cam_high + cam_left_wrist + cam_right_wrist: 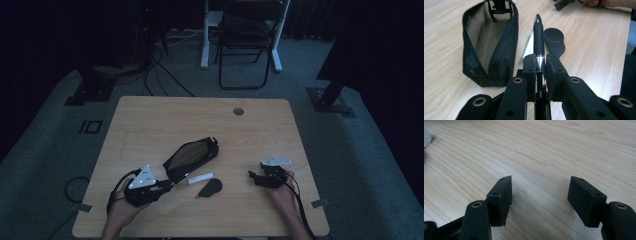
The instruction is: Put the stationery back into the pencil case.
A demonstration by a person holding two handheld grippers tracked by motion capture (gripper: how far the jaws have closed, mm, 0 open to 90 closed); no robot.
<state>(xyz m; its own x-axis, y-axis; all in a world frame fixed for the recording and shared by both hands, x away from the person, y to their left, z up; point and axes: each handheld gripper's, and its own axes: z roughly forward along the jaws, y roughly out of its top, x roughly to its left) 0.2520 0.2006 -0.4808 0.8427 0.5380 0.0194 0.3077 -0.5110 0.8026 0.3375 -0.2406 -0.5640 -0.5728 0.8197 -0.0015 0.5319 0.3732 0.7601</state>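
Observation:
My left gripper (539, 60) is shut on a black pen (538, 35) whose tip points away from me, just right of the open mouth of a black mesh pouch (489, 45). In the high view the left gripper (167, 184) sits near the table's front left, next to the pouch (191, 156). A white tube (200, 178) and a black spoon-shaped piece (210, 188) lie just beyond the pen; the spoon-shaped piece (554, 40) lies right of the pen. My right gripper (540, 195) stands open over bare wood, at the front right in the high view (254, 176).
The wooden table (165, 120) has a round cable hole (238, 111) near its far edge. A folding chair (247, 40) and cables stand on the floor beyond. The other hand's gripper (564, 3) shows at the top of the left gripper view.

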